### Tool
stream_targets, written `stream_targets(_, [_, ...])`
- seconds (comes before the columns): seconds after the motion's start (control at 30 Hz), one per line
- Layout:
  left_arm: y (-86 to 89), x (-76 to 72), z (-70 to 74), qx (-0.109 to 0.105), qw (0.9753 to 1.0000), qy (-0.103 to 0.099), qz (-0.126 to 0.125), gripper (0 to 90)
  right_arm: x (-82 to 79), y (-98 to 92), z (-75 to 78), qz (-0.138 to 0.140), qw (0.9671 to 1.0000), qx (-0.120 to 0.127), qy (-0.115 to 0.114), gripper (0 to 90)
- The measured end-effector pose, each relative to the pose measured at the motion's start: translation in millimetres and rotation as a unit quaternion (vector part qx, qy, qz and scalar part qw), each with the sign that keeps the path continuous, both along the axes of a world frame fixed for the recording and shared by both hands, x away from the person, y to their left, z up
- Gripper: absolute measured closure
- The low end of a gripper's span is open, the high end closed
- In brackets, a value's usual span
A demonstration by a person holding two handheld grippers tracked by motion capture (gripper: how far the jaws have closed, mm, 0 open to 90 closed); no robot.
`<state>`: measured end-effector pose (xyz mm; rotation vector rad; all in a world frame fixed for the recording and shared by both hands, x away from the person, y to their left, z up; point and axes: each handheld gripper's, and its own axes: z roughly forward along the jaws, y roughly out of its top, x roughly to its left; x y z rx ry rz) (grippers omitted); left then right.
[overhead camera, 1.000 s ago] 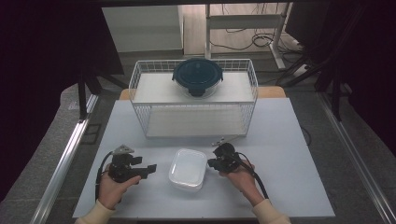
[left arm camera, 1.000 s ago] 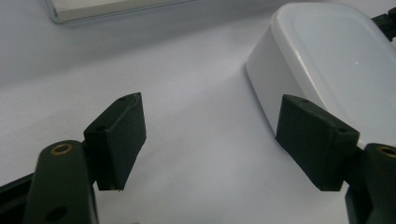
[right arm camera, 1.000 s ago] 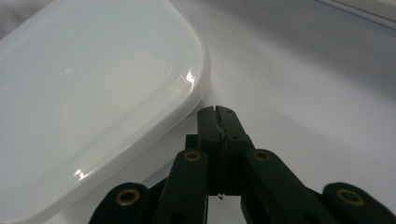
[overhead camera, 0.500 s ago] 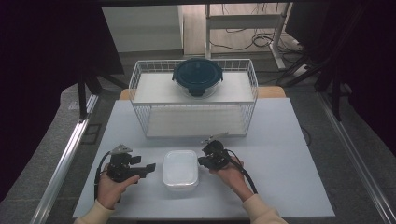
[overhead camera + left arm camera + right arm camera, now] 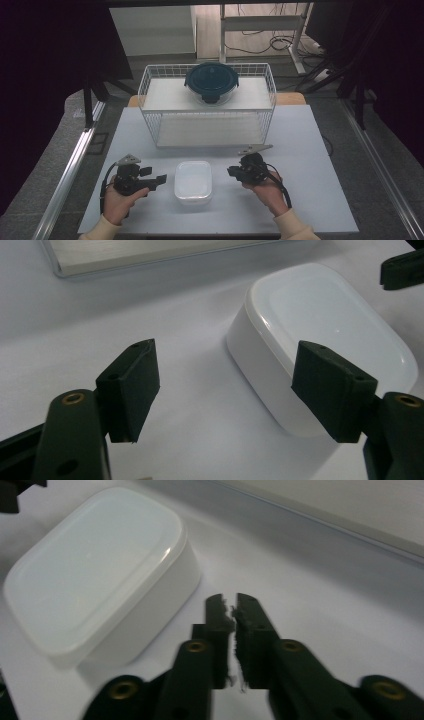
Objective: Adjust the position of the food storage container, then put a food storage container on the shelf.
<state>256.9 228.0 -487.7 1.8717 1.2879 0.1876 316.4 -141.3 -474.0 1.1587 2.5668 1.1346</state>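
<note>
White translucent plastic, rectangular with rounded corners and fitted with a lid: this container (image 5: 193, 181) rests flat on the pale grey table (image 5: 310, 200), in front of the white wire basket (image 5: 207, 107) and between the two grippers. A round dark-lidded glass container (image 5: 211, 82) sits on top of the basket, well apart from the work.

Left hand-held gripper (image 5: 159, 179): released, jaws spread wide. In the left gripper view (image 5: 225, 390) the container's near end lies just beyond the jaws and toward the right-hand pad; no contact is visible.

Right hand-held gripper (image 5: 231, 171): clenched on nothing, jaws nearly touching, pointed at the container's right side but apart from it, as the right gripper view (image 5: 234, 611) confirms.

Step in hand, as judged: approach before grasping. The next move likely calls for advancing the left gripper until its pads straddle the container wall, then closing; the right gripper must open first if it is to assist.
</note>
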Motion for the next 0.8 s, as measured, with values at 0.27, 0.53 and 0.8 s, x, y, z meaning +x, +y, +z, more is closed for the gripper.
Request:
stream_targets(0.27, [-2.0,-0.4,2.1,-0.003,1.0,-0.002,0.005,24.9,-12.1,-17.4,3.7,-0.005,0.9998,0.019,-0.009,35.7])
stream_targets(0.53, [-5.7,-4.7,7.3,-0.014,0.9999,-0.003,-0.004,24.6,-12.5,-14.4,4.6,-0.005,0.9994,0.035,-0.004,28.1])
stream_targets(0.8, [-11.2,-8.4,15.7,-0.02,0.9996,-0.011,-0.016,25.3,-17.5,-3.1,10.4,0.0,0.9993,0.036,-0.006,30.1])
